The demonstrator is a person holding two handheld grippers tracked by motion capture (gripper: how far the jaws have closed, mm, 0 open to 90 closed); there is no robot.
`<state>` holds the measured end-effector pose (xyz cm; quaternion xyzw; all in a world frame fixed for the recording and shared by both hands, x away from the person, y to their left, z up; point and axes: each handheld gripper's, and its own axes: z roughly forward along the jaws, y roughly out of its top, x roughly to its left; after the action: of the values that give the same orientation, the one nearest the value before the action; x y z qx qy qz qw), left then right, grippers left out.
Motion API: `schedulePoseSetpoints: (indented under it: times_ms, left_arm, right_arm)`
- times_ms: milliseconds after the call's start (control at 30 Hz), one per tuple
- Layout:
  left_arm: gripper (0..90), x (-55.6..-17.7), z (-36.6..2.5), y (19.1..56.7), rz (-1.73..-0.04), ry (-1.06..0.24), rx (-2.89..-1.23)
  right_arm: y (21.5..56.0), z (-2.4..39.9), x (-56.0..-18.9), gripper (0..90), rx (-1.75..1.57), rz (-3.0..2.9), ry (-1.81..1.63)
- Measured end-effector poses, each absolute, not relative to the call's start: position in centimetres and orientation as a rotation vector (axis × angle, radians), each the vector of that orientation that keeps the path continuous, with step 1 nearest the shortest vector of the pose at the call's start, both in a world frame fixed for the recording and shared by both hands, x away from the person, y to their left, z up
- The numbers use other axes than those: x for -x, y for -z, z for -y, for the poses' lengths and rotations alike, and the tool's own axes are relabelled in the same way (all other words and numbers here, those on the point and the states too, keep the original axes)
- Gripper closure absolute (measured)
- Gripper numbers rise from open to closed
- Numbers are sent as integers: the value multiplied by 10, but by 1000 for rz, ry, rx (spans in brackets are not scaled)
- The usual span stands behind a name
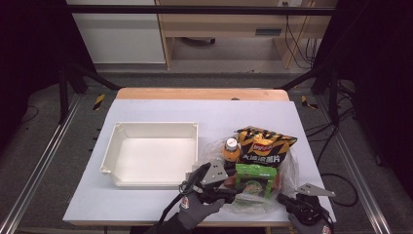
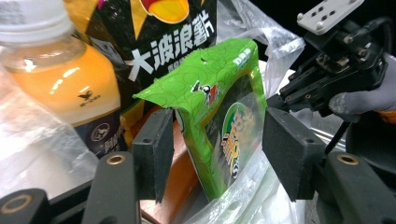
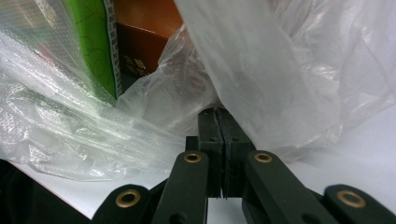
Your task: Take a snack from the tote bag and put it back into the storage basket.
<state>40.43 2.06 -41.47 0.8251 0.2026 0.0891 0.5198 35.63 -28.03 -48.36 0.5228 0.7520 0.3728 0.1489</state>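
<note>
A clear plastic bag (image 1: 291, 170) lies on the white table near its front right and holds a black-and-yellow chips bag (image 1: 265, 144), an orange juice bottle (image 1: 232, 148) and a green snack packet (image 1: 255, 180). My left gripper (image 1: 234, 192) reaches into the bag from the left. In the left gripper view its jaws (image 2: 217, 149) stand on either side of the green packet (image 2: 219, 107), close to its edges without squeezing it. My right gripper (image 1: 281, 198) is at the bag's front right edge. In the right gripper view it (image 3: 219, 116) is shut, with the bag's film (image 3: 280, 70) pinched at its tips.
A white empty tray (image 1: 156, 126) sits left of the bag, close to my left hand. An orange-brown box (image 3: 144, 28) lies in the bag behind the green packet. The table's front edge (image 1: 146, 222) runs just below both hands.
</note>
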Motion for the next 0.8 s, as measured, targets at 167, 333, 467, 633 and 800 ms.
schedulePoseSetpoints:
  times_ms: [167, 333, 467, 633, 800]
  left_arm:
    - [439, -409, -14, 418, -496, -198, -1998]
    - [444, -417, -8, 416, -507, -206, -1999]
    - [464, -421, -3, 416, -510, -196, -2009]
    - [526, -426, 1, 421, -526, -188, -2023]
    - [614, -426, 4, 424, -537, -175, -2035]
  right_arm:
    - [484, 281, -356, 893, -1501, -2163, -1074]
    - [484, 281, -356, 893, -1505, -2162, -1080]
    - [484, 281, -356, 893, -1505, -2162, -1081]
    - [484, 281, -356, 893, -1502, -2163, -1079]
    - [484, 281, -356, 893, -1503, -2163, -1081]
